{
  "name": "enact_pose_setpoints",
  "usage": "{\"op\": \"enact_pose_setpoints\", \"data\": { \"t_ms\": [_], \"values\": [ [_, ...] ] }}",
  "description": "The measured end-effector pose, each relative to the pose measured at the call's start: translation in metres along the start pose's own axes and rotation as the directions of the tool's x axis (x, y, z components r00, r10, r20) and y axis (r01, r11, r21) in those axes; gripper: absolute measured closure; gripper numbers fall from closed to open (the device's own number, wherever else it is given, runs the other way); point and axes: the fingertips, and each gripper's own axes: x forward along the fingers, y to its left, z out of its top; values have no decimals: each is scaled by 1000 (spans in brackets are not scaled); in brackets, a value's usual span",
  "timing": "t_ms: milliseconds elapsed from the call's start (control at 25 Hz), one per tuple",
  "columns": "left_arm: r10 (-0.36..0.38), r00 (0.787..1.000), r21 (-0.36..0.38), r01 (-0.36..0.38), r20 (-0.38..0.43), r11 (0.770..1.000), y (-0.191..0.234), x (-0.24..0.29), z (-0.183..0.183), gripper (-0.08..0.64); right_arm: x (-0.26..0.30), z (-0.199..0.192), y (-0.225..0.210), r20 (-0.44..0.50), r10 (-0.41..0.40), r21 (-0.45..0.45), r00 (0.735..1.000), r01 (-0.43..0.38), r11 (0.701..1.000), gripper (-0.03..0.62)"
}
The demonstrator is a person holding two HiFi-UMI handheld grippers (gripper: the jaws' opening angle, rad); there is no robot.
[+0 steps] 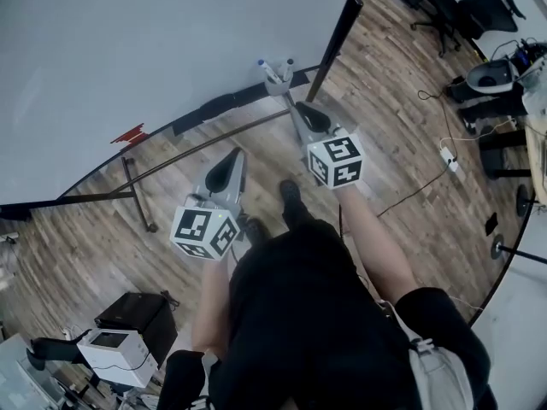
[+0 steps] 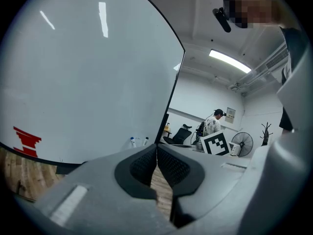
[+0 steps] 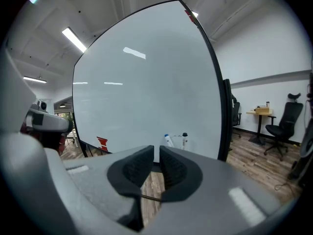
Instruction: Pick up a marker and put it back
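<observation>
Head view: whiteboard [image 1: 171,58] behind markers [image 1: 267,69]

Wood-plank floor [image 1: 402,118] carries everything. Black foot bar [image 1: 137,190] of whiteboard stand rests on it, left. White printer [image 1: 115,348] just beside black box [image 1: 137,313], lower left. White power strip [image 1: 448,159] with black cable [image 1: 410,196], right. Office chairs [image 1: 479,11], far corner. Small holder [image 1: 277,85] at board's bottom edge, two markers [image 1: 267,68] standing in it.
</observation>
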Motion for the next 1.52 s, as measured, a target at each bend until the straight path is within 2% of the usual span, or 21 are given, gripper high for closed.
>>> {"op": "enact_pose_setpoints", "data": {
  "t_ms": [200,520,720,1040,1520],
  "values": [
    [-61,998,-12,61,-12,998,3,-25,-11,548,-31,-4,45,8,-16,-6,1000,16,1000,575],
    [-159,986,18,160,-57,987,-8,-65,-28,548,-93,-9,108,37,-52,22,998,51,998,588],
    [-205,971,23,210,-122,978,-9,-82,-47,548,-119,-6,135,71,-116,-4,991,117,993,589],
    [-240,963,69,250,-118,966,-25,-83,-34,548,-146,0,142,103,-132,42,986,129,991,589],
    [-234,967,82,242,-97,967,-38,-85,-28,548,-154,10,147,130,-77,20,989,75,997,589]
  ]
}}
